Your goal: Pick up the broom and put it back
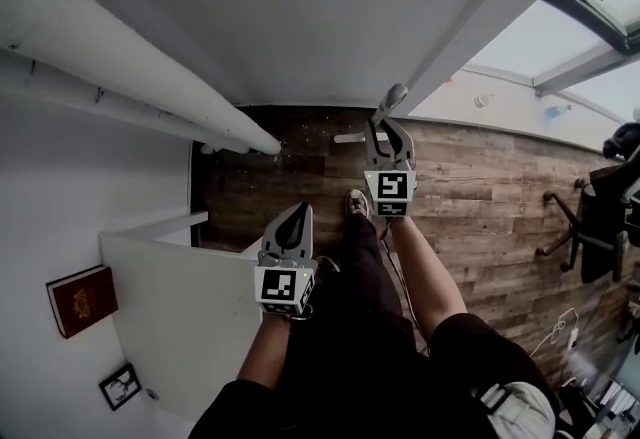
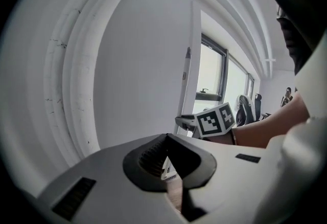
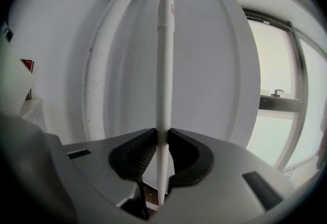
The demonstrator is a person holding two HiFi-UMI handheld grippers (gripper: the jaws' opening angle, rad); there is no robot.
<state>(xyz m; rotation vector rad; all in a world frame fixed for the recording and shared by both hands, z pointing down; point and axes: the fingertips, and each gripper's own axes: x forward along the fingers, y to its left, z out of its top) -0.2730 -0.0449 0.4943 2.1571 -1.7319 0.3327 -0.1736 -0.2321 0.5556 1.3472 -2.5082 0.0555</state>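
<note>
White broom handle [image 3: 164, 65] stands upright, pinched between the pads of the right gripper [image 3: 163, 133], and runs toward 12 o'clock against the pale wall [image 3: 214, 65]. A reddish mark [image 3: 172, 8] near its top is too small to read. The left gripper [image 2: 166, 137], at 7 o'clock of the right in the head view, has its jaws pressed together on nothing. Each cube [image 1: 392, 187] shows only black-and-white square markers.

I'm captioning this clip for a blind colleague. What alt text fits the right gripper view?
The right gripper grips a white broom handle between its fingers, and the handle stands upright up the middle of the picture. Behind it is a white wall, with white pipes at the left and a bright window at the right.
</note>
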